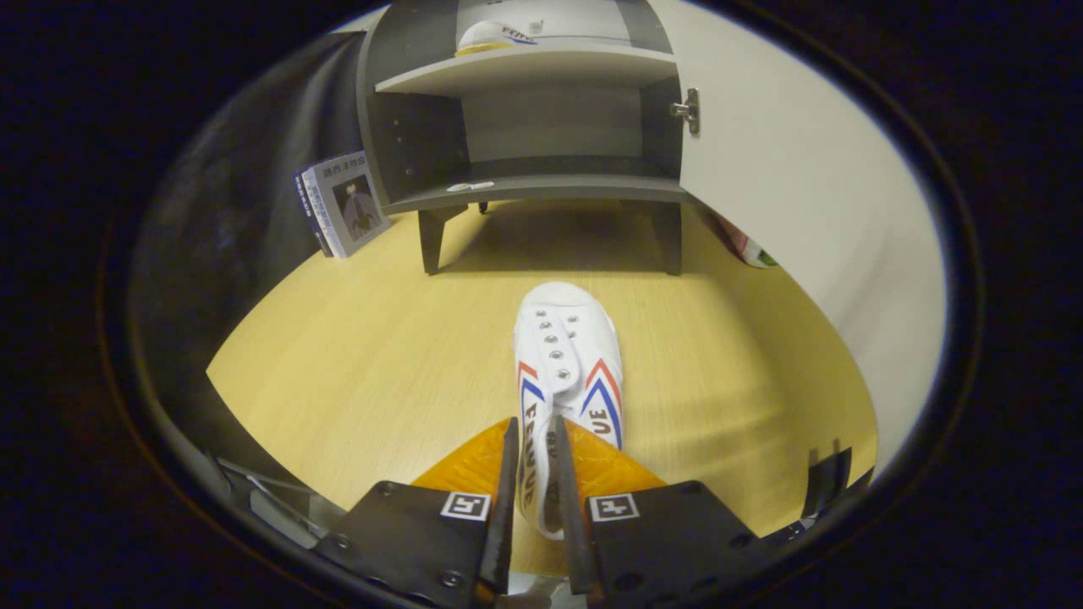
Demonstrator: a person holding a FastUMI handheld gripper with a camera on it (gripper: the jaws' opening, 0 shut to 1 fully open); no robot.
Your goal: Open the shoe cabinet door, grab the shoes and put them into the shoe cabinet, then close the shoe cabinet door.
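Already one shoe [489, 35] in cabinet [525, 68]

shoe [565, 364] side lettering partly readable, "UE"

A pale wooden floor [381, 364] fills the middle of the frame. At center, a white canvas shoe [565, 372] with red and blue chevrons lies on it, toe toward the top. Toward the top center, a grey shoe cabinet [525, 186] stands on short legs, its white door [787, 169] swung open to the right. At upper left, a book [343, 203] stands on the floor beside the cabinet. On the cabinet's upper shelf [525, 68] rests a second white shoe [491, 36].

The gripper [535, 482] holds the near shoe's heel wall, its fingers closed on it.
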